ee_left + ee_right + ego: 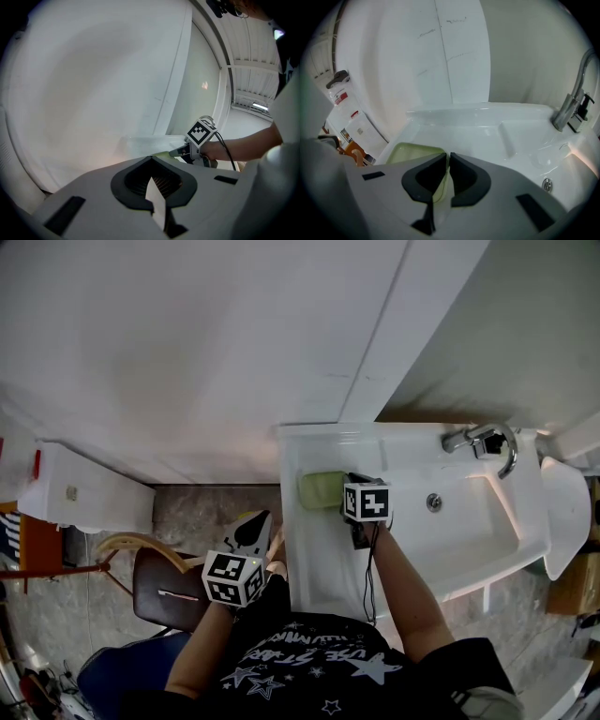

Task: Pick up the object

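Observation:
A pale green shallow dish (321, 488) lies on the left ledge of a white sink (487, 521). My right gripper (347, 486) reaches it from the right, and in the right gripper view its jaws (448, 158) stand nearly together with the near rim of the green dish (412, 152) pinched between the pads. My left gripper (251, 531) hangs left of the sink, below its edge, away from the dish. Its jaws (151, 161) are shut with nothing in them. In the left gripper view the right gripper (197, 140) shows at the ledge.
A chrome faucet (483, 439) stands at the sink's back right, with a drain (433, 502) in the basin. A white wall rises behind. Left of the sink are a brown stool (169, 592), a white box (84, 488) and an orange frame (42, 549) on the floor.

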